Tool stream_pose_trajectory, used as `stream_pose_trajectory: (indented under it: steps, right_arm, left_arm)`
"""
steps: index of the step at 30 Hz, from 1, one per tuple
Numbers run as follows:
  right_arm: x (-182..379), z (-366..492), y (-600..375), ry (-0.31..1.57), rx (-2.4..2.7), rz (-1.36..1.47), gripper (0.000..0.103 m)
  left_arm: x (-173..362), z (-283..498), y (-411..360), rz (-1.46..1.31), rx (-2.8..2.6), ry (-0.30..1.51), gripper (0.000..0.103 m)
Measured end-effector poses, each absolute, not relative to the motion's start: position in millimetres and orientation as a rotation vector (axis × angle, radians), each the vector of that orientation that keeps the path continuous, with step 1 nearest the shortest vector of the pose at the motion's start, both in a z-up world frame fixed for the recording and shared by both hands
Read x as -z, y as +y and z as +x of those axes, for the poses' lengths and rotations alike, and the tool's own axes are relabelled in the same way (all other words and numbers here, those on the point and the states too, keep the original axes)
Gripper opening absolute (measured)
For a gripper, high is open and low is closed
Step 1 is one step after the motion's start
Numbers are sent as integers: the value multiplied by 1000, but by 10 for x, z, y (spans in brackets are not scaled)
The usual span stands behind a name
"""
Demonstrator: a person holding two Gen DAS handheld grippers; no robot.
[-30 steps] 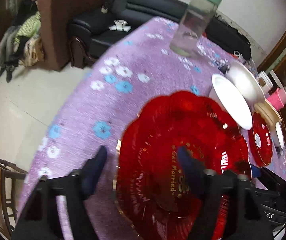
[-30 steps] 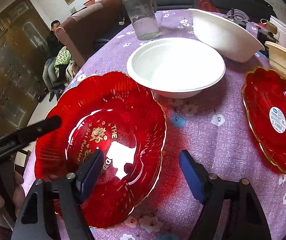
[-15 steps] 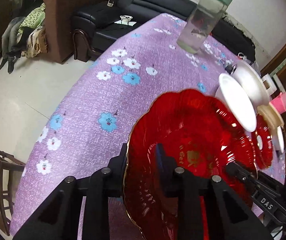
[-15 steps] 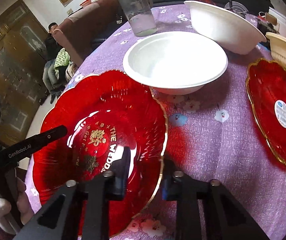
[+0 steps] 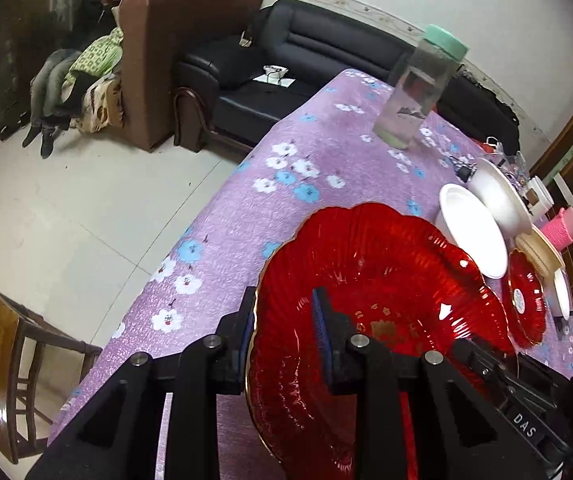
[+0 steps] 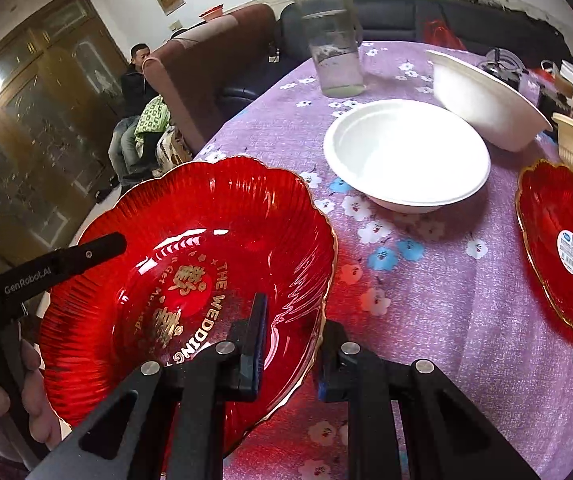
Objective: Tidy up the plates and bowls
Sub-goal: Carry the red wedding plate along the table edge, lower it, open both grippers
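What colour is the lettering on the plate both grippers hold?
Gold, on the red plate; clearest in the right wrist view.

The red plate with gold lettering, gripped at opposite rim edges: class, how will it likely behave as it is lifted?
The red plate looks thin, glossy plastic, so probably light but slippery. The left hand-held gripper and right hand-held gripper pinch only its scalloped rim, so it may flex or tilt. It seems stiff enough to keep its shape.
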State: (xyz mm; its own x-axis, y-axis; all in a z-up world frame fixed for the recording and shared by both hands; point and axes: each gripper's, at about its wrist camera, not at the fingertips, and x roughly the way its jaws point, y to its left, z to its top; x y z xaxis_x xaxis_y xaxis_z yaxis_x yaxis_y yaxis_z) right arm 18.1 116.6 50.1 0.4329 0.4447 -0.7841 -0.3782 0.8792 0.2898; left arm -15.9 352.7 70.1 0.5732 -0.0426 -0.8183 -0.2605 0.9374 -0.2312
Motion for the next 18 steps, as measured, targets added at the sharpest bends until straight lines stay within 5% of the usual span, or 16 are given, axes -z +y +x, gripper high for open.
stream_pose_trajectory:
  steps: [12, 15, 17, 18]
  right_arm:
    - [-254, 231, 1187, 1022, -475, 47, 19]
    - [-280, 233, 1154, 1007, -468, 57, 20]
    - [-335, 219, 1099, 987, -463, 67, 39]
    - [-372, 204, 1068, 974, -462, 74, 47]
  left_arm:
    - [-398, -90, 3475, -333, -174, 999, 26]
    - [-504, -159, 3479, -334, -169, 978, 36]
    - [-617, -231, 3483, -341, -176, 951, 59]
    - [-675, -270, 3490, -343, -184, 935, 62]
